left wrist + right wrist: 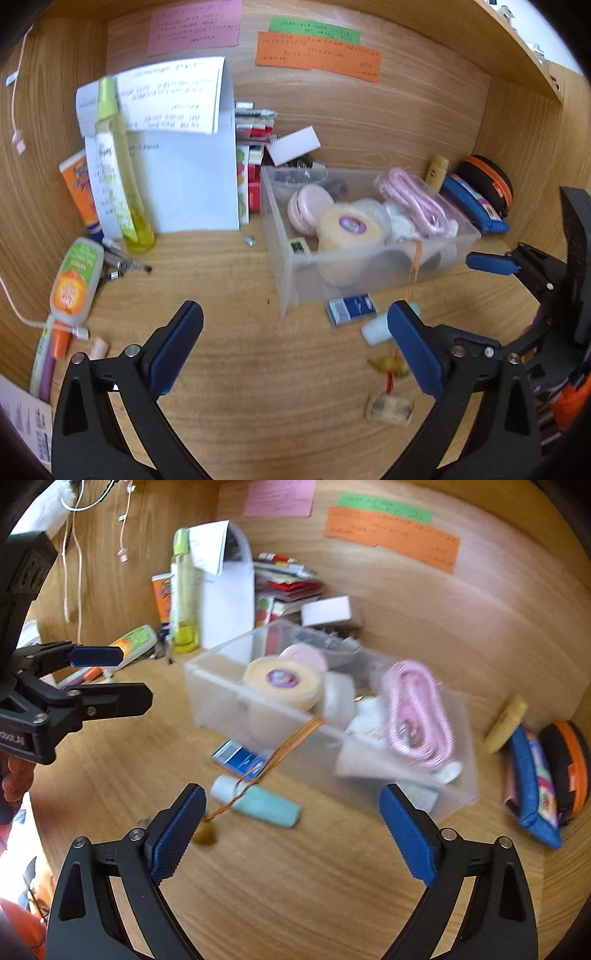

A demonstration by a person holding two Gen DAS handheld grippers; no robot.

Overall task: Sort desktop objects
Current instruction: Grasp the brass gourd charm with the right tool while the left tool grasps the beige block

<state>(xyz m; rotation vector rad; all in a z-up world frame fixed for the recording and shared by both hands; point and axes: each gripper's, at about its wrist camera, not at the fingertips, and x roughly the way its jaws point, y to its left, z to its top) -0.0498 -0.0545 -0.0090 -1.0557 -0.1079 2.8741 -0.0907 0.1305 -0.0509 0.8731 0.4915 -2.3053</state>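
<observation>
A clear plastic bin (pixel 291 254) (pixel 207 686) stands mid-desk and holds a yellow round tub (pixel 349 225), a pink compact (pixel 308 206) and a coiled pink cable (pixel 417 716). My left gripper (pixel 295 347) is open over bare wood in front of the bin, with nothing between its pads. My right gripper (pixel 295 827) is open too. An orange string (pixel 280 753) runs from the bin's rim down to a small yellow charm (pixel 207 836) beside its left pad. A teal tube (pixel 266 805) and a blue card (pixel 240 757) lie before the bin. The left gripper (pixel 136 677) shows at the left.
A yellow spray bottle (pixel 122 166), white papers (pixel 184 177), an orange tube (pixel 79 188) and a gel bottle (pixel 75 280) crowd the back left. A blue pouch (pixel 532 786) and a black-orange case (pixel 569 760) lean at the right. A small packet (pixel 391 410) lies near the front.
</observation>
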